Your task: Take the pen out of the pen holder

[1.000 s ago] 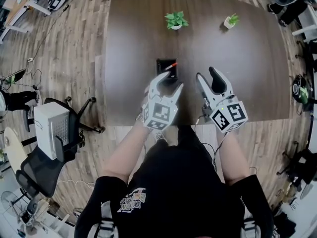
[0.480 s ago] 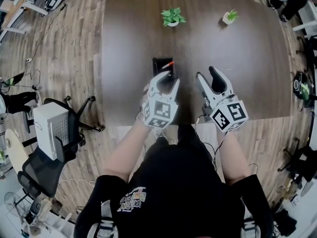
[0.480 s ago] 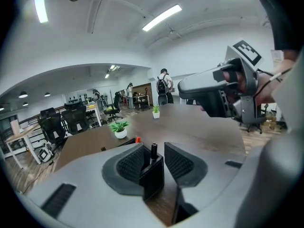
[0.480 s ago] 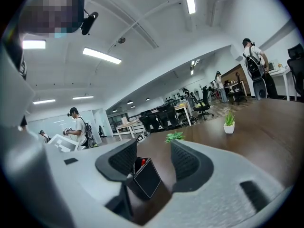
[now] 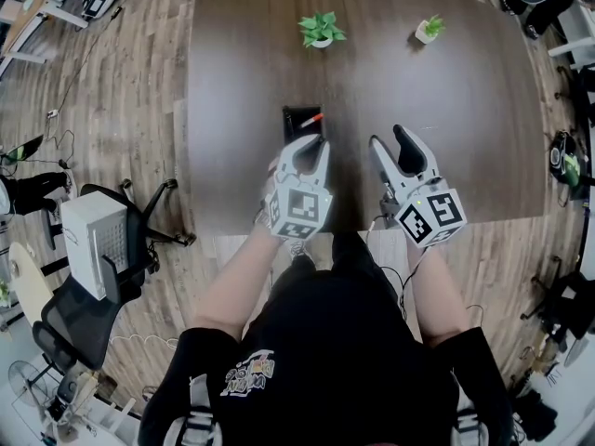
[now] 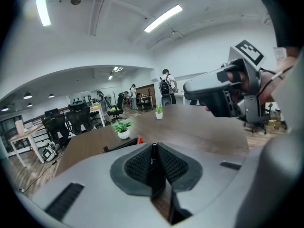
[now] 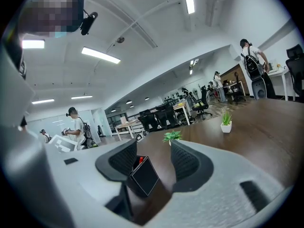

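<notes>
A black square pen holder [image 5: 299, 119] stands on the dark wooden table [image 5: 446, 128], and a pen with a red tip [image 5: 313, 119] leans out of it. My left gripper [image 5: 311, 143] hovers just short of the holder. Its jaws are closing and stand almost together with nothing between them [image 6: 153, 148]. Beyond the left jaws only the pen's red tip [image 6: 139, 139] and the holder's rim [image 6: 118, 146] show. My right gripper [image 5: 387, 137] is open, off to the right of the holder. Between its spread jaws [image 7: 154, 148] the holder [image 7: 144, 176] and the red tip [image 7: 139, 159] appear further off.
Two small potted plants [image 5: 319, 32] [image 5: 429, 32] stand at the far side of the table. An office chair with a white box [image 5: 98, 240] is on the floor at the left. The table's near edge [image 5: 279, 232] runs just under both grippers.
The left gripper's jaws have gone from wide open to almost together. Both hands stayed about where they were.
</notes>
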Demonstrator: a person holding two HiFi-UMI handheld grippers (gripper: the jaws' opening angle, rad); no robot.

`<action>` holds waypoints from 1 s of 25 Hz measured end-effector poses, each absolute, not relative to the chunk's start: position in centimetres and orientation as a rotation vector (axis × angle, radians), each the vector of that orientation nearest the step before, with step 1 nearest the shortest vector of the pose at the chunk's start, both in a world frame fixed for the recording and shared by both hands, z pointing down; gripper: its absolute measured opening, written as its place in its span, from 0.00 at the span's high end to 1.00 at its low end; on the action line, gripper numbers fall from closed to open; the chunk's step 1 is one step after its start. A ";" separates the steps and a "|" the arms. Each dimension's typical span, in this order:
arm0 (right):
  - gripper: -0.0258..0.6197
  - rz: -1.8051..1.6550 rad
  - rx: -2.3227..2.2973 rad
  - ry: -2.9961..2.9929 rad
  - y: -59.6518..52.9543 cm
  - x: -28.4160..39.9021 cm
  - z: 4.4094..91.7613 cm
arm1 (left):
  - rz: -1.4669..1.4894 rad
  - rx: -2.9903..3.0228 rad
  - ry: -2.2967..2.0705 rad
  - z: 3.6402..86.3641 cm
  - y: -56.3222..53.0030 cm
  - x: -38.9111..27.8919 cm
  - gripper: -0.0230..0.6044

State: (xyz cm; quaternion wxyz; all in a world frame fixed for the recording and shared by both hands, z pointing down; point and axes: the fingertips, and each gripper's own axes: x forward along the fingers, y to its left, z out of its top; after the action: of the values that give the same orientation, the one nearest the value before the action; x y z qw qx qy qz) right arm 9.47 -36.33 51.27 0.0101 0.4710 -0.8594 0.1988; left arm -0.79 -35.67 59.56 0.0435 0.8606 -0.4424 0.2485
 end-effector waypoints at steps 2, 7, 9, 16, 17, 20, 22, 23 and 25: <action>0.61 0.620 1.473 -2.684 -36.2 9.5 51.2 | 0.752 2.629 -1.362 59.5 -35.7 -0.9 0.90; 0.61 0.615 1.477 -2.687 -36.0 9.5 50.9 | 0.715 2.636 -1.396 58.7 -35.8 -1.2 0.90; 0.61 0.608 1.478 -2.691 -36.0 9.5 50.8 | 0.695 2.640 -1.410 58.2 -36.0 -1.2 0.90; 0.62 0.569 1.476 -2.711 -35.5 9.1 49.4 | 0.603 2.659 -1.448 55.6 -35.3 -1.5 0.90; 0.62 0.561 1.474 -2.713 -35.3 9.0 49.1 | 0.587 2.660 -1.453 55.2 -35.2 -1.6 0.90; 0.67 0.536 1.456 -2.730 -34.8 8.4 48.3 | 0.541 2.667 -1.476 53.8 -34.8 -2.1 0.90; 0.74 0.528 1.439 -2.747 -34.2 8.0 47.7 | 0.513 2.667 -1.491 52.8 -34.4 -2.6 0.90; 0.76 0.520 1.430 -2.754 -34.0 7.7 47.3 | 0.495 2.670 -1.500 52.3 -34.2 -2.8 0.90; 0.88 0.499 1.414 -2.773 -33.5 7.2 46.5 | 0.451 2.679 -1.519 51.1 -34.0 -3.3 0.90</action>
State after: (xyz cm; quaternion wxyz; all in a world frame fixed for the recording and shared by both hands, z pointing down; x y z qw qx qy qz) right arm 7.15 -33.50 46.52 -0.0053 0.4485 -0.8796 0.1584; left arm -3.27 -33.96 51.09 0.0146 0.8607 -0.4879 0.1447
